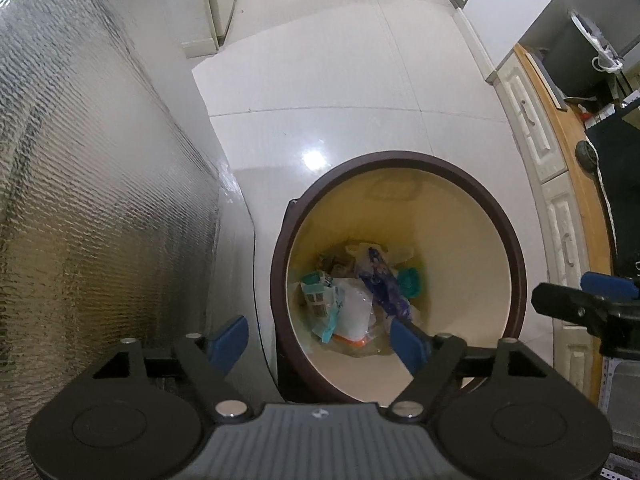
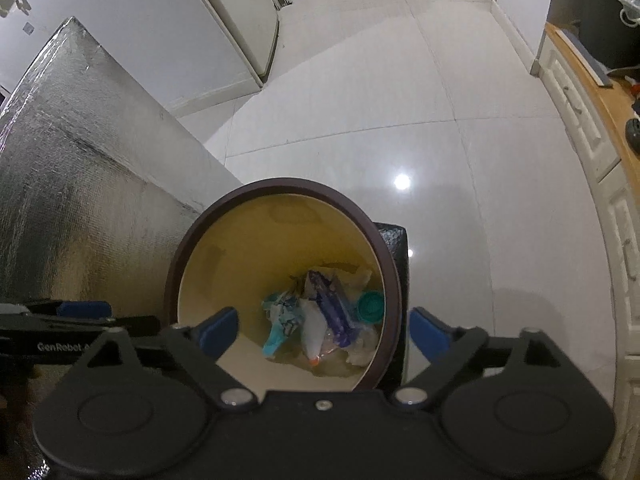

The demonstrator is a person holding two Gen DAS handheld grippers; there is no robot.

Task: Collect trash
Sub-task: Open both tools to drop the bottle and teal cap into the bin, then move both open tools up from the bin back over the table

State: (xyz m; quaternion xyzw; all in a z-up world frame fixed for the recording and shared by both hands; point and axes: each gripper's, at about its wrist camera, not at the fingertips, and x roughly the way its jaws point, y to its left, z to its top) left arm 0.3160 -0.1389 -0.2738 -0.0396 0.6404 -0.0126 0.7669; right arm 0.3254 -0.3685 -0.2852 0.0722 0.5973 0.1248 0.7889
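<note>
Glossy tiled floor [image 1: 360, 92], crinkled foil panel [image 1: 92, 184], smooth plastic bin [image 1: 472, 240]

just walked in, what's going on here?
Trash collection. A person holds both grippers above a brown-rimmed bin on the floor. The left gripper and right gripper are both open and empty. Wrappers and a teal lid lie at the bottom of the bin.

Both wrist views look steeply down, close above the open bin [image 1: 400, 264]. The left view has it right of centre, with the foil-covered wall [image 1: 100, 200] on its left. The right view sees that bin [image 2: 280, 280] left of centre. Both share the tiled floor [image 2: 400, 100].
</note>
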